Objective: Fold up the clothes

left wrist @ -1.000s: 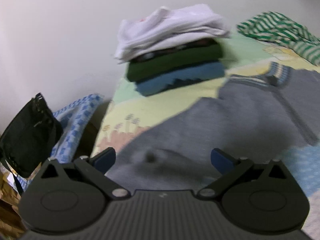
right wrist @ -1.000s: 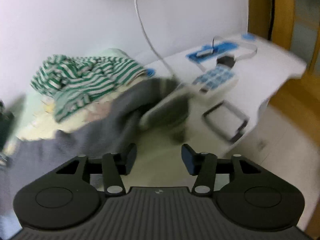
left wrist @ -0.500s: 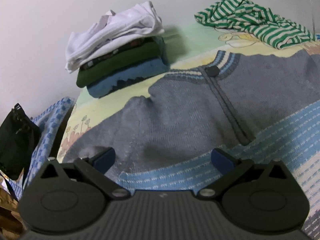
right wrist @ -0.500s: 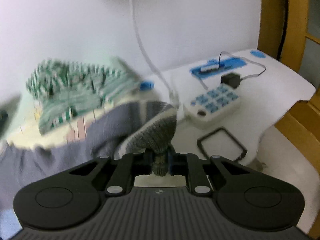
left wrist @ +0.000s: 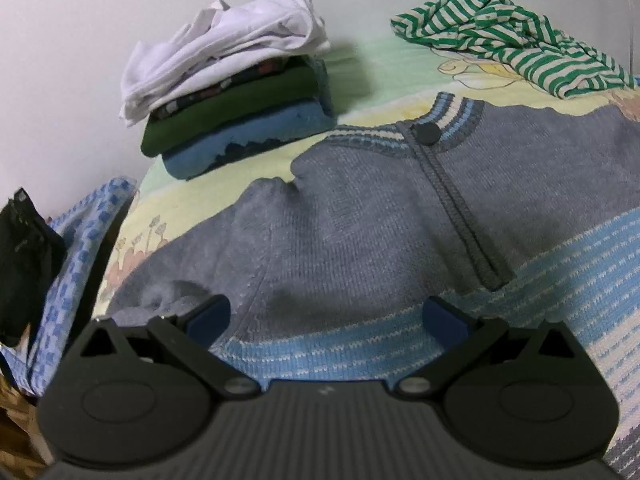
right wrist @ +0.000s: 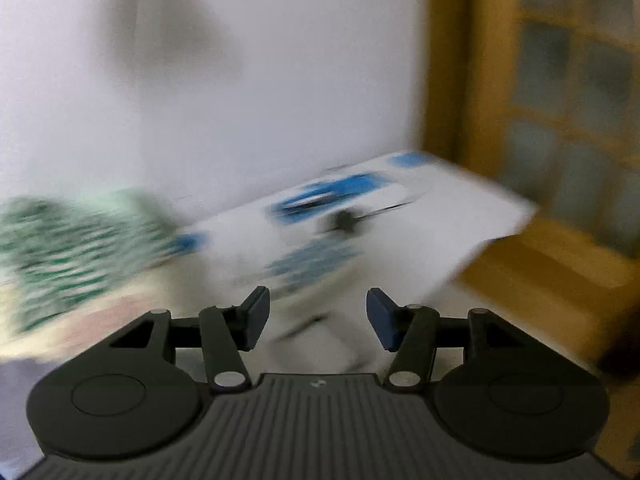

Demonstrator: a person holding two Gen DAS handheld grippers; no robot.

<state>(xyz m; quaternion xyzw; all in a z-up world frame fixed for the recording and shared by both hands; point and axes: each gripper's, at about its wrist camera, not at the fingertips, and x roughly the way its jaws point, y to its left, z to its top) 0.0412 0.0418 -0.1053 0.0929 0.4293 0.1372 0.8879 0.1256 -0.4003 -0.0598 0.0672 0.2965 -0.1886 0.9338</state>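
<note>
A grey knit sweater (left wrist: 360,216) with blue and cream stripes lies spread flat on the bed, its collar button toward the wall. My left gripper (left wrist: 326,318) is open and empty, low over the sweater's left shoulder and sleeve. My right gripper (right wrist: 318,316) is open and empty; its view is motion-blurred and faces the white side table (right wrist: 400,216). A crumpled green-and-white striped garment (left wrist: 508,28) lies at the back right of the bed and shows blurred in the right wrist view (right wrist: 68,248).
A stack of folded clothes (left wrist: 236,96), white on top, green and blue below, sits at the back left by the wall. A blue checked cloth (left wrist: 80,256) and a black bag (left wrist: 24,264) hang off the bed's left edge. A wooden door (right wrist: 560,120) stands right.
My right gripper was shut on the sweater's cuff half a second ago; now it is open, empty and swinging away. The left gripper stayed open and drew back slightly over the sweater.
</note>
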